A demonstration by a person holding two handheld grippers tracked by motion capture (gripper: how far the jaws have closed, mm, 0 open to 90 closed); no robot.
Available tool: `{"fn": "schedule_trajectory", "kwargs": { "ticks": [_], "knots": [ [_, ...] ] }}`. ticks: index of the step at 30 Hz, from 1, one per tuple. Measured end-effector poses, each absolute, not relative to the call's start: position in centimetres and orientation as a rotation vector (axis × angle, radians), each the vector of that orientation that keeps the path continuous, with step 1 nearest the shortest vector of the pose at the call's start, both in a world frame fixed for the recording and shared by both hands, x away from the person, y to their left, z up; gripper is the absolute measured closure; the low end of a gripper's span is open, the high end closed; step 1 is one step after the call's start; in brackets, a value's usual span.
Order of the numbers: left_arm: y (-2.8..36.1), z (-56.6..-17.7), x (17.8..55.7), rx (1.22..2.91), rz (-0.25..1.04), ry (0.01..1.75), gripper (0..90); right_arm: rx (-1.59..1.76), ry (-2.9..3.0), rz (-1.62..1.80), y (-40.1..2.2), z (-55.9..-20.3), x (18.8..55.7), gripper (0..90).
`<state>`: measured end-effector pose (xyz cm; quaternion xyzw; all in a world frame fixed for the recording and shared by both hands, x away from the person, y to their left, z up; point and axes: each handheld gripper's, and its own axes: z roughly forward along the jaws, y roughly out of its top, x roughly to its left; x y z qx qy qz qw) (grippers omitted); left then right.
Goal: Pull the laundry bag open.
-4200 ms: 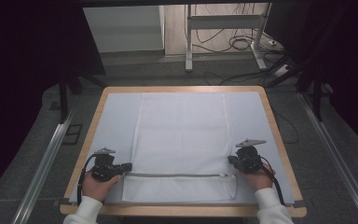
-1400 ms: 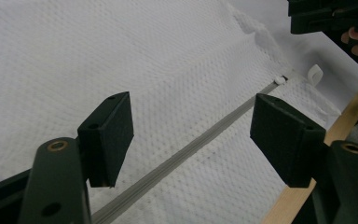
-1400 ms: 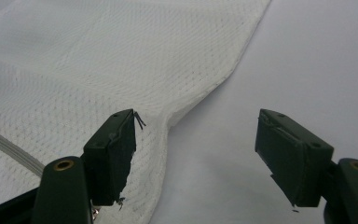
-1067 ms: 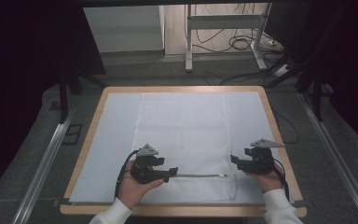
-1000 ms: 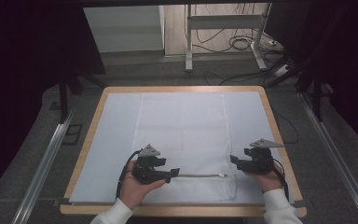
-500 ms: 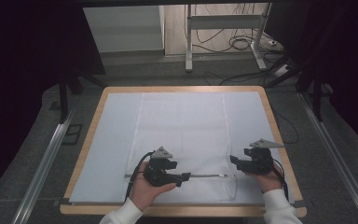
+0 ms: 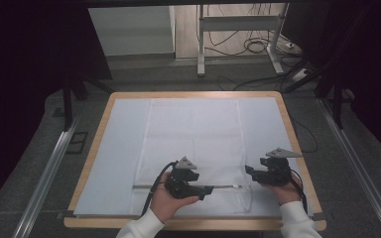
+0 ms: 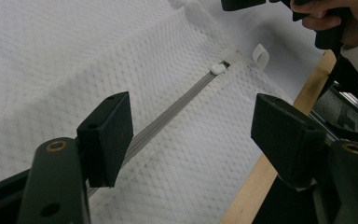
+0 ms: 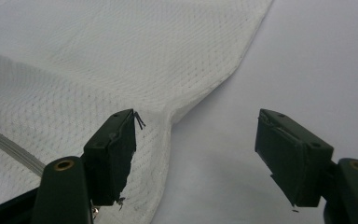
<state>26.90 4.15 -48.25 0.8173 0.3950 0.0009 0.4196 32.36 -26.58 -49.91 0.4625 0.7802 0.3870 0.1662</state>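
Observation:
A white mesh bag [image 7: 193, 134] lies flat on the white sheet, its grey zipper [image 7: 223, 187] running along the near end. In the left gripper view the zipper [image 8: 177, 105] passes under my open jaws to a white slider [image 8: 218, 69] and a loop tab [image 8: 260, 55] farther off. My left gripper [image 7: 206, 190] points right along the zipper, open, with nothing pressed between its pads [image 8: 193, 121]. My right gripper [image 7: 252, 172] hovers at the bag's right edge, open [image 9: 196, 140]; the mesh edge [image 9: 168, 116] curves between its jaws, untouched.
The wooden table rim [image 7: 297, 148] frames the white sheet [image 7: 114, 148]. Metal rails [image 7: 49, 168] run along both sides of the table. A desk frame and cables [image 7: 248, 44] stand on the floor beyond. My other hand [image 8: 326, 14] shows in the left gripper view's upper right corner.
My left gripper has slid to the right along the zipper, closer to the slider and the right gripper. The right gripper has stayed where it was.

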Motion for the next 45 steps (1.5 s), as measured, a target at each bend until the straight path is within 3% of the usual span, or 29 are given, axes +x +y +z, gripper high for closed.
{"fn": "schedule_trajectory", "kwargs": {
  "ticks": [30, 45],
  "knots": [
    [0.3, -49.2, 29.7, 2.079, -0.059, 1.014, 34.2, 1.324, 2.205, 1.106, -26.7, -49.8, 32.2, 28.4],
    [-1.9, -50.1, 30.6, 2.088, -0.159, 1.030, 38.1, 1.325, 2.180, 1.115, -27.1, -49.4, 32.1, 28.4]
  ]
}}
